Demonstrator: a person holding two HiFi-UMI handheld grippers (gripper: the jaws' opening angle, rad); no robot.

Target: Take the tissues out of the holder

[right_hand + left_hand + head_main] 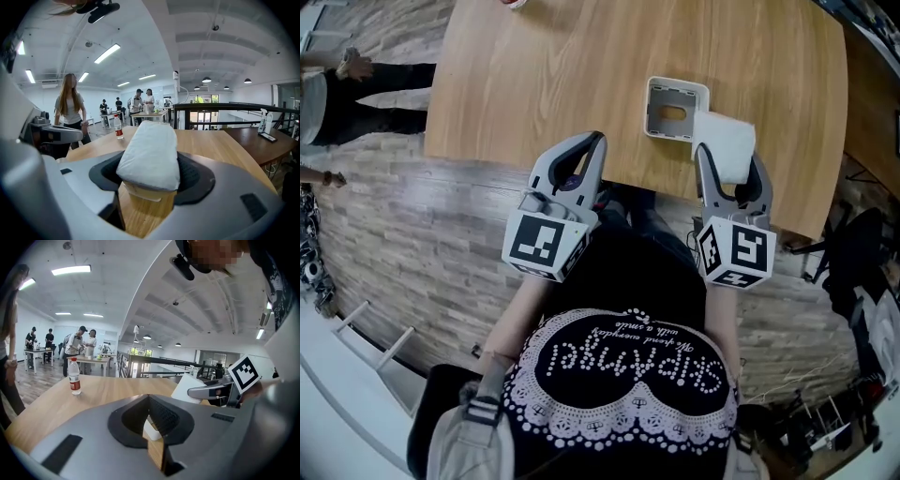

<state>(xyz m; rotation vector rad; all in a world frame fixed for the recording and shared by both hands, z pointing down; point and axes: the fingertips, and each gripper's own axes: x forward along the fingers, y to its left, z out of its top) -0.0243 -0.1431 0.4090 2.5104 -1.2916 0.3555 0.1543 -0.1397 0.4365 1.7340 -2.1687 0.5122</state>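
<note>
Tissues held within right gripper

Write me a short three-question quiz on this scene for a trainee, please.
1. What does the right gripper hold? A) a cup B) the tissue pack C) nothing
2. True or false: the white holder on the table stands empty.
3. Fill in: the left gripper has its jaws ____, with nothing between them.

Key: 1 B; 2 true; 3 shut.
</note>
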